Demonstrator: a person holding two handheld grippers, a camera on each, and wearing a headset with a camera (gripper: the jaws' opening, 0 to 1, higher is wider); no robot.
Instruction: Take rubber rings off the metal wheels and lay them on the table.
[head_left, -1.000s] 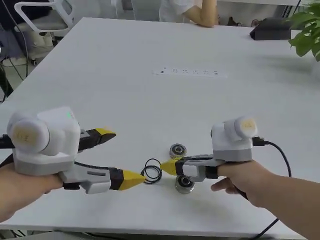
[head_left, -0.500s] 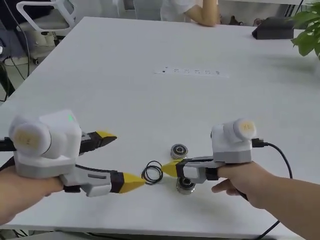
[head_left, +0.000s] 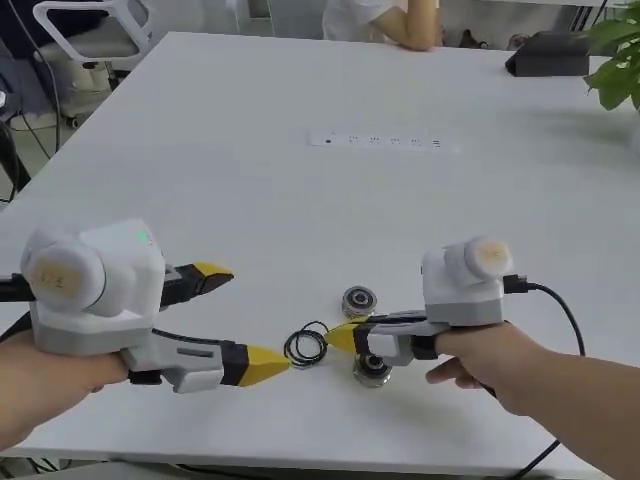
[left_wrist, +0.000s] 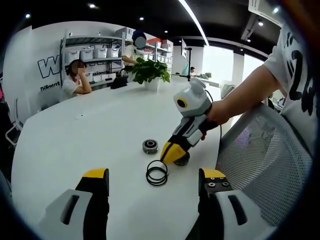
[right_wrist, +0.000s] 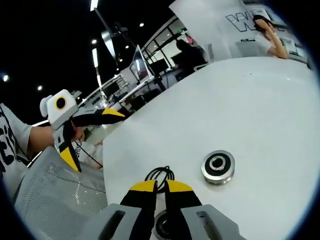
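Note:
Several thin black rubber rings (head_left: 305, 346) (left_wrist: 156, 173) (right_wrist: 160, 173) lie in a small pile on the white table (head_left: 300, 200). My right gripper (head_left: 338, 336) (right_wrist: 160, 186) is shut, and the edge of one ring runs in between its yellow tips. One metal wheel (head_left: 358, 300) (left_wrist: 150, 146) (right_wrist: 218, 166) stands free just beyond the pile. A second wheel (head_left: 371, 369) (right_wrist: 162, 226) sits under the right gripper's jaws. To the left my left gripper (head_left: 240, 318) (left_wrist: 154, 175) is wide open, facing the rings with nothing between its jaws.
A flat white power strip (head_left: 372, 142) lies in the middle of the table. At the far edge sits a person (head_left: 385, 20) beside a black case (head_left: 548, 55) and a green plant (head_left: 615, 60). An office chair (head_left: 85, 30) stands at the back left.
Both grippers keep almost the same places. The ring pile at the right gripper's tips has shifted slightly.

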